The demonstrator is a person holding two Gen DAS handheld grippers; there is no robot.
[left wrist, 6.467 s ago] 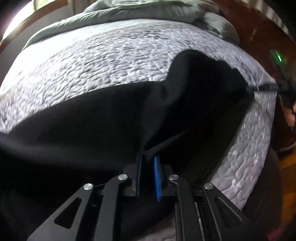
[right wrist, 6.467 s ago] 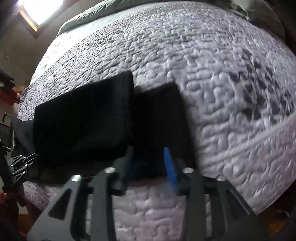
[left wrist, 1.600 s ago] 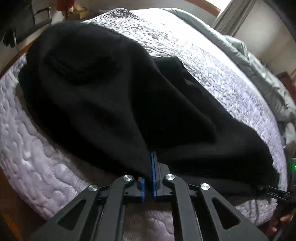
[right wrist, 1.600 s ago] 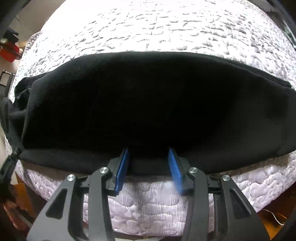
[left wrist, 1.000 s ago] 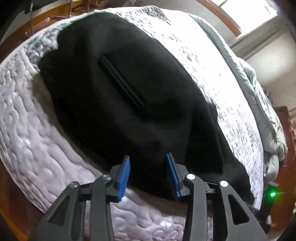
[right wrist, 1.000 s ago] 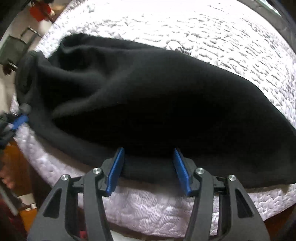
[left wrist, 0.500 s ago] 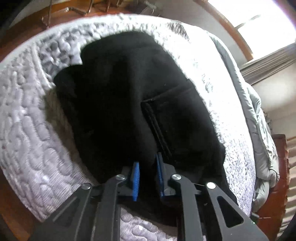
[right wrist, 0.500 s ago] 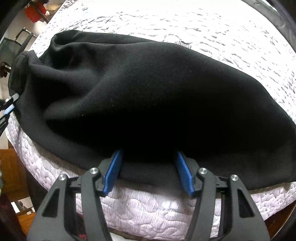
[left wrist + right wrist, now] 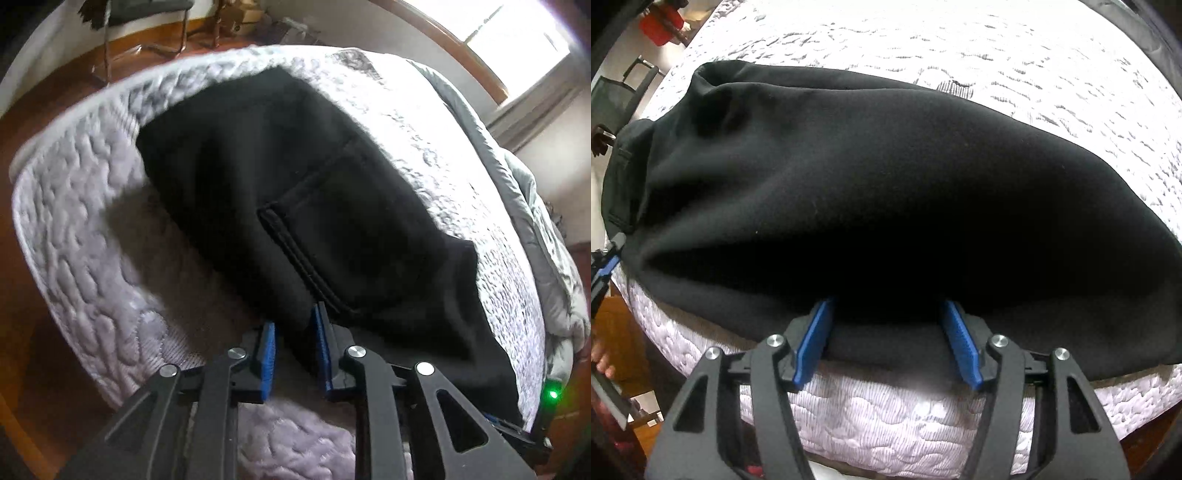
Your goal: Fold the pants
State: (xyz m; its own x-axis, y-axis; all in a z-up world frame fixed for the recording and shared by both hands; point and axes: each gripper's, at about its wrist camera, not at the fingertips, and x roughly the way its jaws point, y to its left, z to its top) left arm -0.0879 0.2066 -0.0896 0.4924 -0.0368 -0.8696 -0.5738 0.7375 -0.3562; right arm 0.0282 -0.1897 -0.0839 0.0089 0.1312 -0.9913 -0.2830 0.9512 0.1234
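Black pants (image 9: 295,192) lie folded lengthwise along the near edge of a quilted white mattress (image 9: 74,229); a pocket seam shows on top. They also fill the right wrist view (image 9: 868,192). My left gripper (image 9: 293,345) is closed down on a fold at the waist end of the pants, its blue pads a narrow gap apart with cloth between them. My right gripper (image 9: 886,332) is open wide, its pads either side of the pants' front edge, tips hidden under the cloth. The left gripper shows at the left edge of the right wrist view (image 9: 605,266).
The mattress edge (image 9: 886,417) drops off just in front of both grippers. A grey duvet (image 9: 546,221) is bunched at the far side. A chair (image 9: 617,99) and a red object (image 9: 659,26) stand on the wooden floor (image 9: 22,295) beyond the bed.
My left gripper opened a second ago, then closed on the pants' waist end and has swung a little, with more mattress side showing. My right gripper stays open at the front edge.
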